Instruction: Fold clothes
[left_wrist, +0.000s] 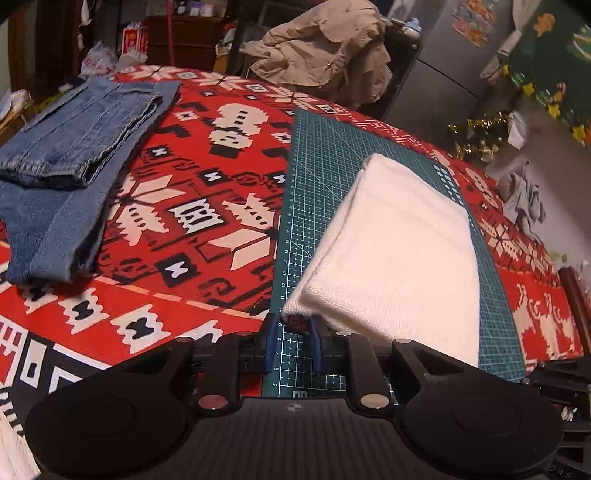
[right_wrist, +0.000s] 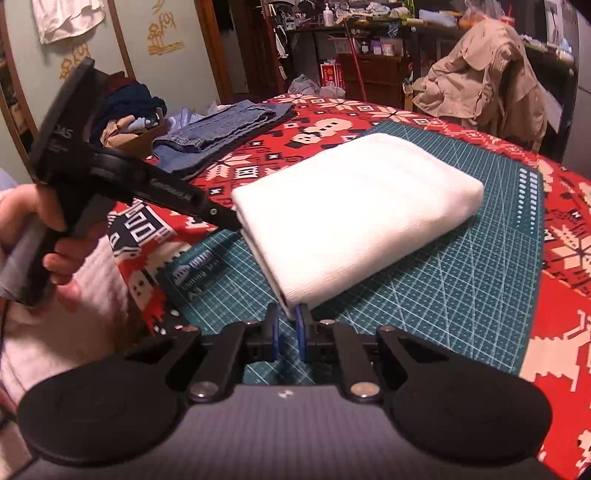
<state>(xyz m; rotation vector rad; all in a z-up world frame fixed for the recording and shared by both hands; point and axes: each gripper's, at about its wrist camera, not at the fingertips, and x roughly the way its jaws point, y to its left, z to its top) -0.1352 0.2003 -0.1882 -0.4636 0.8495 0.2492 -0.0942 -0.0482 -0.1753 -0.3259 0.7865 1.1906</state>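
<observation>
A folded white knit garment (left_wrist: 399, 251) (right_wrist: 354, 206) lies on a green cutting mat (left_wrist: 317, 177) (right_wrist: 461, 277). My left gripper (left_wrist: 293, 328) pinches the garment's near left corner between its blue pads; the fabric bunches there. The right wrist view also shows the left gripper (right_wrist: 236, 223) from the side, held by a hand (right_wrist: 22, 214), its tips at that corner. My right gripper (right_wrist: 288, 325) is shut on the near right corner, with white fabric squeezed between its blue fingers (right_wrist: 301, 332).
Folded blue jeans (left_wrist: 74, 147) (right_wrist: 221, 129) lie on the red patterned tablecloth (left_wrist: 192, 184) (right_wrist: 565, 258) to the left of the mat. A beige jacket (left_wrist: 325, 55) (right_wrist: 480, 85) hangs over a chair behind the table. Clutter and shelves fill the background.
</observation>
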